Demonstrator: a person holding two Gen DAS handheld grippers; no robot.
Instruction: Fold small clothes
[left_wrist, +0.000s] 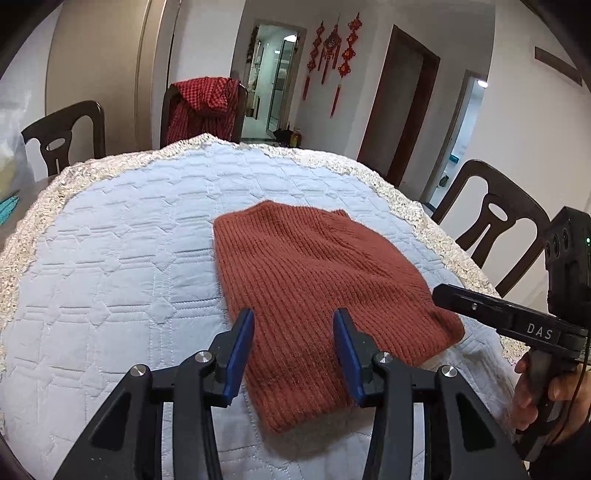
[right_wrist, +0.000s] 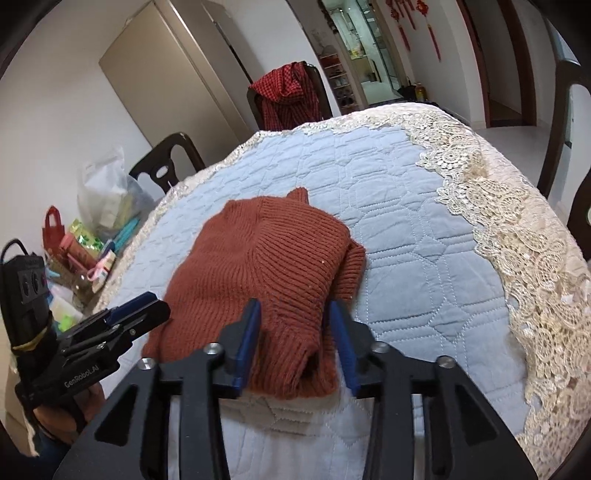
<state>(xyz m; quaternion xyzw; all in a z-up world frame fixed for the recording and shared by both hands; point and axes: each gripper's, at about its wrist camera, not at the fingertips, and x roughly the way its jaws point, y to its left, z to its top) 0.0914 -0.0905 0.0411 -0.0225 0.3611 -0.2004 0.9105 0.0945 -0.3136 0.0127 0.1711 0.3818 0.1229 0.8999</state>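
Rust-red knit sweater (left_wrist: 317, 291) lies folded on the quilted tabletop (left_wrist: 122, 236), left gripper (left_wrist: 293, 356) and right gripper (right_wrist: 293, 345) both over its near edge, jaws apart, nothing clamped.

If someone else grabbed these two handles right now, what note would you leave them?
Left gripper: open, over the near left part of the sweater, not gripping it.
Right gripper: open, jaws either side of the near right edge, pads not pressing.
Sweater: folded into a compact bundle, lying on the blue quilt near the front of the table.
Done: the folds appear made, with a cuff showing at the right side.
Left: probably just tidy the near edge and back both grippers away.
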